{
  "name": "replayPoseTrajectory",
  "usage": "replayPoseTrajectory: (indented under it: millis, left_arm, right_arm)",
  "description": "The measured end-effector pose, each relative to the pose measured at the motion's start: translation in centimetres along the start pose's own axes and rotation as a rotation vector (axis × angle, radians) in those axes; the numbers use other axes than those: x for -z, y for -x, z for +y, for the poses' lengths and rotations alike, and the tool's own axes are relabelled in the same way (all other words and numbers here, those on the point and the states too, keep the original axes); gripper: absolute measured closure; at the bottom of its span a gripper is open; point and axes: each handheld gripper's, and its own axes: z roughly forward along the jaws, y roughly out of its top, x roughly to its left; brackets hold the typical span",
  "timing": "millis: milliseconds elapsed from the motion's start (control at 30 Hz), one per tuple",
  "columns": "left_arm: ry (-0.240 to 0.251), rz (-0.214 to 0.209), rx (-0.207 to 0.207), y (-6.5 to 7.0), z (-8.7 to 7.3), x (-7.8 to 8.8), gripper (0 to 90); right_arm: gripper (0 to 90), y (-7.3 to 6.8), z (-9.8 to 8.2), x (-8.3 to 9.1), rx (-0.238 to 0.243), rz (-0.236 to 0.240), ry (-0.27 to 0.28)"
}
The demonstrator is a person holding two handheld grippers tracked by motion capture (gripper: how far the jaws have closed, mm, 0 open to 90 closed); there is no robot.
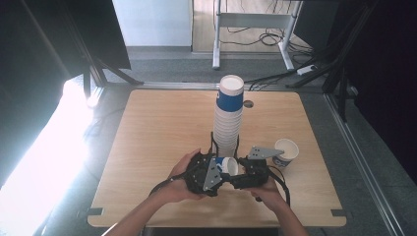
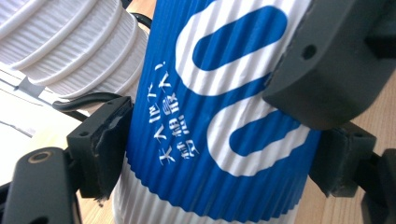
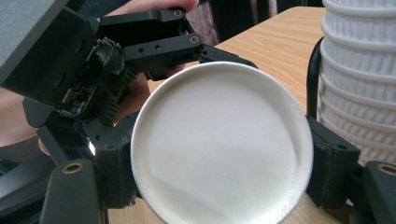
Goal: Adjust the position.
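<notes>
Both of our hands meet at the near edge of the light wooden tabletop (image 1: 157,128), and between them we hold one blue-and-white ribbed paper cup (image 1: 227,165) lying on its side. From largest to smallest around the fingers: the table lies beneath them; the tall stack of white ribbed paper cups (image 1: 228,118), topped by a blue-banded one, stands just beyond the fingertips; a single upright blue-and-white paper cup (image 1: 286,151) sits out past the right gripper; and the held cup lies between the two tools.

Our left gripper (image 2: 215,154) is clamped across the cup's blue sleeve, one black pad (image 2: 105,144) pressing its left flank and the other its right. In the left gripper view the sleeve's white lettering faces us, with the white stack just behind the left pad.

Our right gripper (image 3: 224,175) grips the same cup near its closed end, whose flat white base (image 3: 219,140) faces its camera, with a finger tight against either side of the rim.

We judge that we are mid-way through parting nested cups: both tools have a hold and the pull has not begun. The next move calls for drawing the grippers steadily apart along the cup's axis, perhaps with a slight twist, squeezing only lightly so the thin wall does not buckle.
</notes>
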Motion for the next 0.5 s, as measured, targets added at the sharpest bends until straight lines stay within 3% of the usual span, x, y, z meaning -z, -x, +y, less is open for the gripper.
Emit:
replayPoseTrajectory:
  millis: [300,500]
  left_arm:
    - [-0.019,0.001,-0.035,-0.12,0.00,0.08,18.2]
    - [-0.040,0.005,-0.070,-0.05,-0.18,0.20,18.4]
  right_arm:
    - [25.3,0.15,0.01,0.13,-0.005,0.000,-0.004]
    - [20.7,0.14,0.13,0.47,0.019,-0.013,-0.034]
